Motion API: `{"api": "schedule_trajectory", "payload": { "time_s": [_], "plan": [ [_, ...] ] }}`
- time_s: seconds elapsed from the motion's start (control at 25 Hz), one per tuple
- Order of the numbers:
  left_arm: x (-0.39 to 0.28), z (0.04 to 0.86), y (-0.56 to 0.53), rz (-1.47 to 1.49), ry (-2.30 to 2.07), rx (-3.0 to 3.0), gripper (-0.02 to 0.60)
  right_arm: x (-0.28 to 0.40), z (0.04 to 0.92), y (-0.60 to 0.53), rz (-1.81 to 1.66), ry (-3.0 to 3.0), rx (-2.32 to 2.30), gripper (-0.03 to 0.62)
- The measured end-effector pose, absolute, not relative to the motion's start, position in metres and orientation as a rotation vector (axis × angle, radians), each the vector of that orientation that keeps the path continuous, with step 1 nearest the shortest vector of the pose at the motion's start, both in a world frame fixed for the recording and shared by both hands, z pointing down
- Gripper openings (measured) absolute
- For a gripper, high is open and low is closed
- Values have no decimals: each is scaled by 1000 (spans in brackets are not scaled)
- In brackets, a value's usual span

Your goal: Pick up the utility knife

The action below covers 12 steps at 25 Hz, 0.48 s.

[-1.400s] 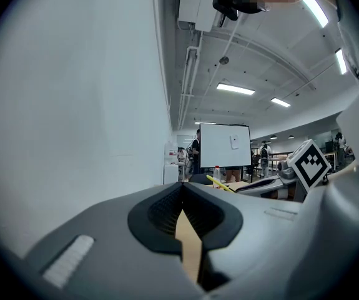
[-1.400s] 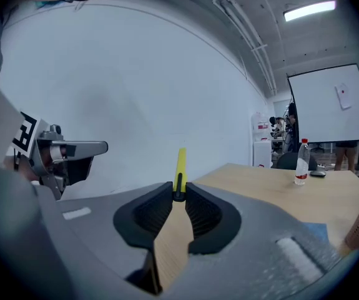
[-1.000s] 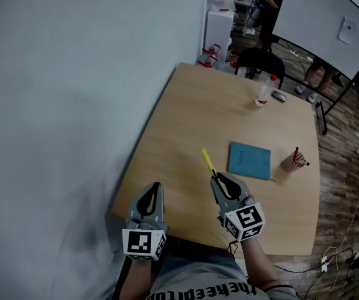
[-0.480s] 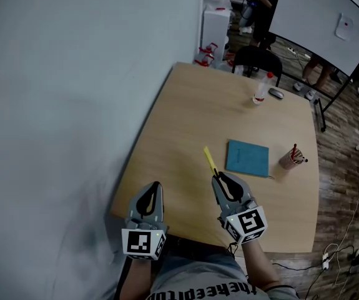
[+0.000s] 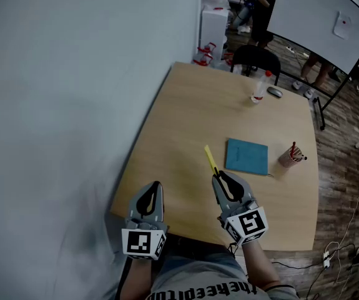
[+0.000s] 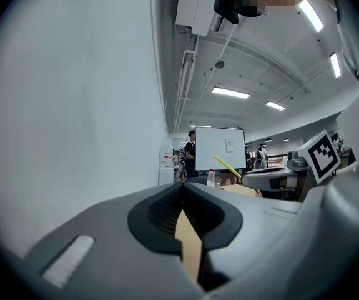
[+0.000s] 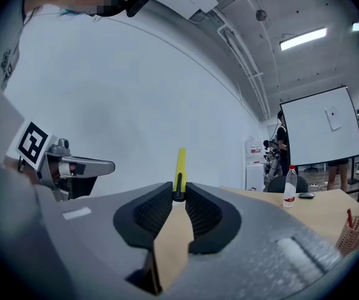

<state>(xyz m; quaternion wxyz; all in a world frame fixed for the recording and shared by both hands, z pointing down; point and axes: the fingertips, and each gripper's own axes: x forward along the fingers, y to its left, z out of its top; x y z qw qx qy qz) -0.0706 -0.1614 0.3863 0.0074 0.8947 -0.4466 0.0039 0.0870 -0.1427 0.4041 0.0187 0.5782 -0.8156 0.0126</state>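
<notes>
2 grippers low in the head view, 1 per hand, both pointing toward the top of the frame over the near edge of the tabletop (image 5: pixel 185 117). Right gripper (image 5: pixel 216 177), lower centre: jaws clenched on the 1 utility knife (image 5: pixel 210 159), gripped at its near end, w/ the yellow body sticking out past the jaw tips toward upper left. In the right gripper view the knife (image 7: pixel 180 166) stands up from between the pads, above centre, against the pale wall. Left gripper (image 5: pixel 156 185), lower left: jaws pressed together w/ nothing between them, as the left gripper view shows (image 6: pixel 182 189). On the wood, right of centre: 1 blue notebook (image 5: pixel 247 157) lying flat, just beside the knife tip; 1 cup w/ red pens (image 5: pixel 288 157) near the notebook's right edge. Far end, upper right: 1 clear bottle (image 5: pixel 260 89) w/ red cap, upright, and 1 mouse (image 5: pixel 275 92) just beside it. 1 dark chair (image 5: pixel 254 58) beyond the far edge.
</notes>
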Motion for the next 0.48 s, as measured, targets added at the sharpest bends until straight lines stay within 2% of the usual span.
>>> {"api": "schedule_trajectory", "payload": {
  "time_s": [0.48],
  "plan": [
    [-72, 386, -154, -15, -1384, 2802, 20, 85, 401, -132, 23, -2521, 1821, 67]
  ]
}}
